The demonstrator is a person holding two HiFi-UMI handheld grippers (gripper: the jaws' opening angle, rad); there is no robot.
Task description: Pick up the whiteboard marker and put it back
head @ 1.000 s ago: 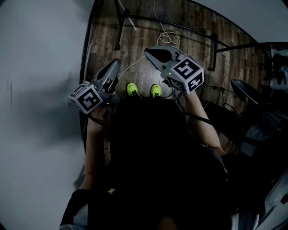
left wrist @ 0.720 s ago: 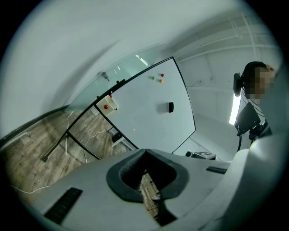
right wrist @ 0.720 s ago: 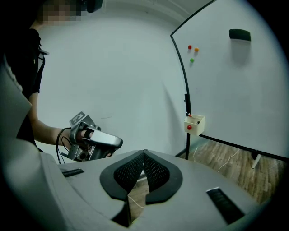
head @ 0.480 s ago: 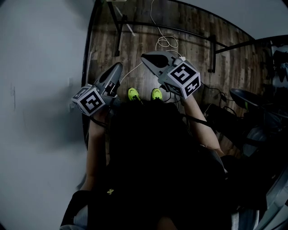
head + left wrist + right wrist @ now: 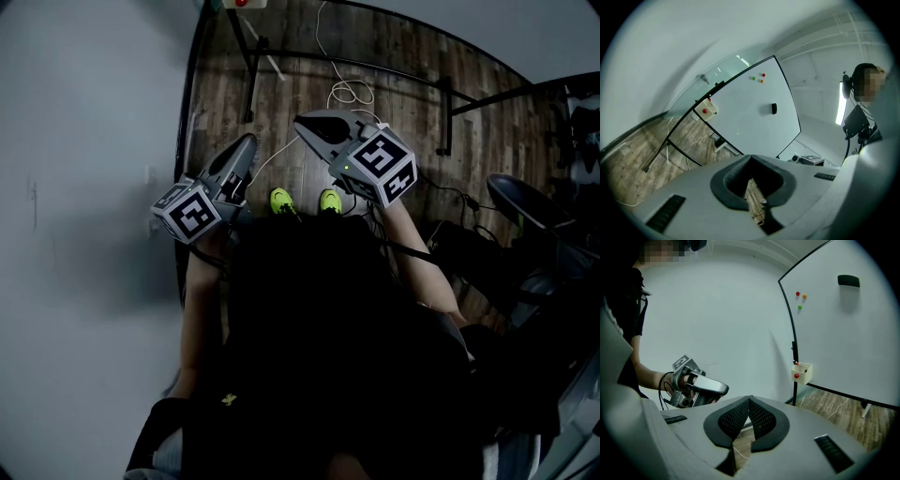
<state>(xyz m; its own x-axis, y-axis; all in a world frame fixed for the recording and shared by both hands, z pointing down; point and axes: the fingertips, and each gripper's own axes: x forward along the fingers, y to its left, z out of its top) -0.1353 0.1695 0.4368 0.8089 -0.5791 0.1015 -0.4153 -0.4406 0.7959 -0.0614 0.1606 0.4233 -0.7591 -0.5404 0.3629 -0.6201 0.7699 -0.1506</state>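
Plainly the grey left gripper [image 5: 751,156] and grey right gripper [image 5: 749,399], jaws pinched shut on nothing, hang well short of the white black-framed whiteboard [image 5: 843,333], since, I judge, the whiteboard marker, too small to see, sits in the small cream box [image 5: 802,372] on that whiteboard's lower corner.

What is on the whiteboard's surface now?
A black block, likely an eraser, and three coloured dots on the whiteboard. No marker shows; inside the small box is hidden.

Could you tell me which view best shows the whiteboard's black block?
The right gripper view: the black block is largest and clearest there. The left gripper view shows it small; the head view lacks it.
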